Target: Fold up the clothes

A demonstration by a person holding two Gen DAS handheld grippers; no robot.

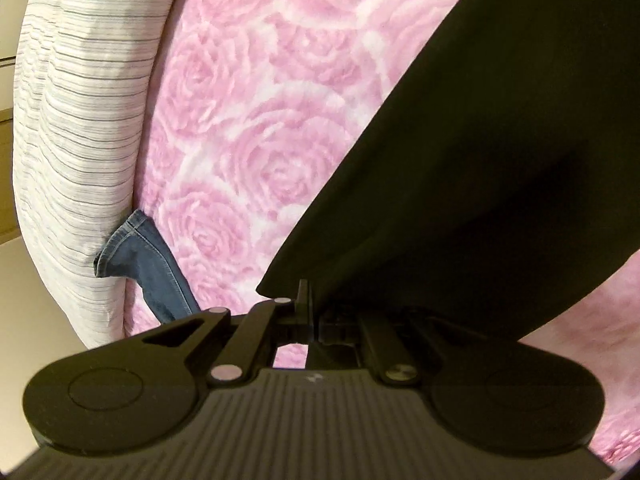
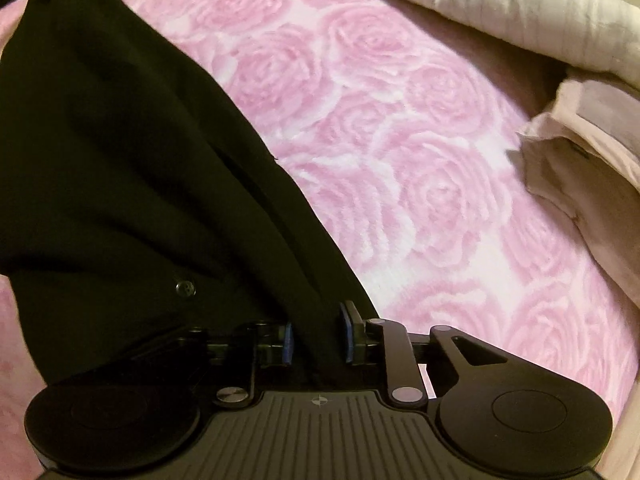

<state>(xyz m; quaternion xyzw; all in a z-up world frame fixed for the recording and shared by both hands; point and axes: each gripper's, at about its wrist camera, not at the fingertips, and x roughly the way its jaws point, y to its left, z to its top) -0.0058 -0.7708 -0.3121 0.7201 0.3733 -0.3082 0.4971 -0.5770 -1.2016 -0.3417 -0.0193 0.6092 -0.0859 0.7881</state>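
The left gripper sat low at the bottom centre of its view, pointing forward over the bed, jaws drawn close together and pinching the lower corner of the black garment. From that pinch the dark cloth rose and fanned out toward the upper right of the frame, taut along its left edge and lifted clear of the pink rose-patterned blanket that filled the middle of the picture. At the left edge a white striped quilt hung down the side of the bed, and a scrap of blue denim poked out at lower left, tucked between quilt and blanket, near the gripper but apart from the black cloth. Over in the right wrist view, the right gripper also sat at bottom centre, its blue-padded fingers closed onto a fold of the same black garment, cloth filling the narrow gap between them. The fabric swept up to the upper left of that frame, a small dark button showing just left of the gripper. The rose blanket spread across the centre and right, and pale pinkish bedding lay bunched at the right edge, well apart from the garment.
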